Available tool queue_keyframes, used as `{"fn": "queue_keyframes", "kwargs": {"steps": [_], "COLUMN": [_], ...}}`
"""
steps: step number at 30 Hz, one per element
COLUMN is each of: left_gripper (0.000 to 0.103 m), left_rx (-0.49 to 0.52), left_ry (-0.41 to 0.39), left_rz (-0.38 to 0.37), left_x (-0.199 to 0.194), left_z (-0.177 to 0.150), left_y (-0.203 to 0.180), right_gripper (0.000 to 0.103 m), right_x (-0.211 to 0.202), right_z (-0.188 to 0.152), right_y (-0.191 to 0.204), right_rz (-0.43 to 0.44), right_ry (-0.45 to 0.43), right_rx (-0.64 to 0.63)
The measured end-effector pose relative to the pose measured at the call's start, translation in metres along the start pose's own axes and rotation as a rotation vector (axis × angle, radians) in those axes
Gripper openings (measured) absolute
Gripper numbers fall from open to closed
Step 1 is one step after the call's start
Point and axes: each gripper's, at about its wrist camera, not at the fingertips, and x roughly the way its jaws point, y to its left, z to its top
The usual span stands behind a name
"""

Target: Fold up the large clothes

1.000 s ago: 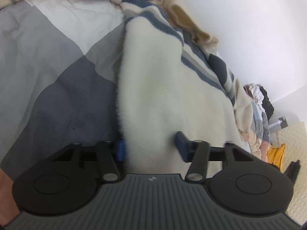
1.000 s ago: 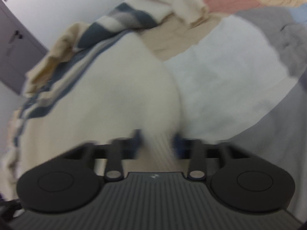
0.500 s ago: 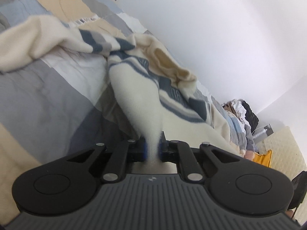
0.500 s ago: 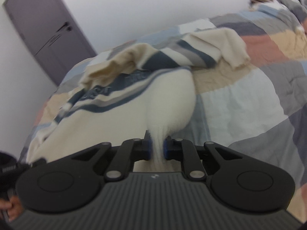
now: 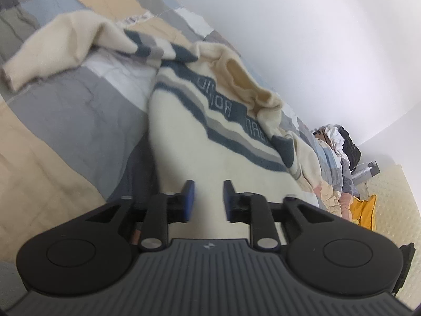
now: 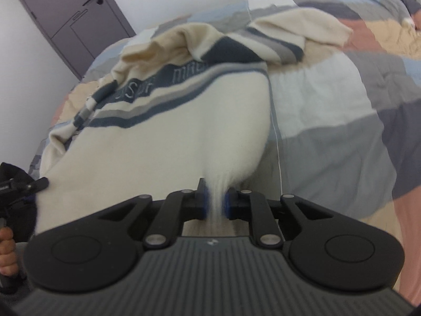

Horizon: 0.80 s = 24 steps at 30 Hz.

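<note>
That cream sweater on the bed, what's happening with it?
A person with hand-held tongs in each hand is folding the cream striped sweater on the patchwork quilt. The right tongs pinch a bunched bit of its hem. The left tongs have just been opening: cream fabric shows between their pads, which no longer squeeze it. One sleeve sprawls sideways.

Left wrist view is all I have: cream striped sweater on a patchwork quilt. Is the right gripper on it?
Observer: Yes. The right gripper is shut on the sweater at its hem, with fabric bunched between the pads.
Operator: Slack or tight there?
Observer: Tight. The cloth draws into a narrow funnel toward the grip, above the quilt.
Operator: Anything past the bed?
Observer: A grey-purple door with a lever handle, at the far upper left.
</note>
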Motion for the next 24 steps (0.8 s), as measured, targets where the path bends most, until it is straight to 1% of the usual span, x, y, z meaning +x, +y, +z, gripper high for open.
{"fn": "queue_keyframes", "kwargs": {"steps": [2,4,6,7,11,15,18,21,24], "left_gripper": [0.037,0.040,0.042,0.042,0.047,0.048,0.048,0.048,0.048], "left_rx": [0.016,0.063,0.104,0.125,0.210,0.248,0.304,0.311,0.393], "left_ry": [-0.017,-0.035,-0.046,-0.050,-0.064,-0.051,-0.065,-0.054,-0.067], "left_rz": [-0.004,0.006,0.015,0.016,0.017,0.000,0.058,0.090,0.122], "left_x": [-0.004,-0.004,-0.001,0.001,0.020,0.051,0.079,0.105,0.122], "left_z": [0.005,0.011,0.017,0.021,0.026,0.028,0.026,0.025,0.021], "left_y": [-0.005,-0.015,-0.027,-0.033,-0.061,-0.076,-0.083,-0.080,-0.084], "right_gripper": [0.026,0.055,0.064,0.064,0.063,0.063,0.063,0.063,0.063], "right_x": [0.001,0.000,-0.003,-0.003,0.001,0.011,0.026,0.045,0.066], "right_z": [0.002,0.005,0.009,0.012,0.028,0.040,0.046,0.047,0.045], "right_y": [0.001,0.005,0.009,0.012,0.030,0.048,0.058,0.063,0.062], "right_rz": [-0.015,-0.055,-0.072,-0.078,-0.042,-0.014,0.001,-0.004,-0.001], "right_ry": [0.005,-0.013,-0.064,-0.082,-0.127,-0.158,-0.170,-0.180,-0.173], "right_rx": [0.013,-0.006,-0.032,-0.047,-0.087,-0.099,-0.106,-0.120,-0.113]}}
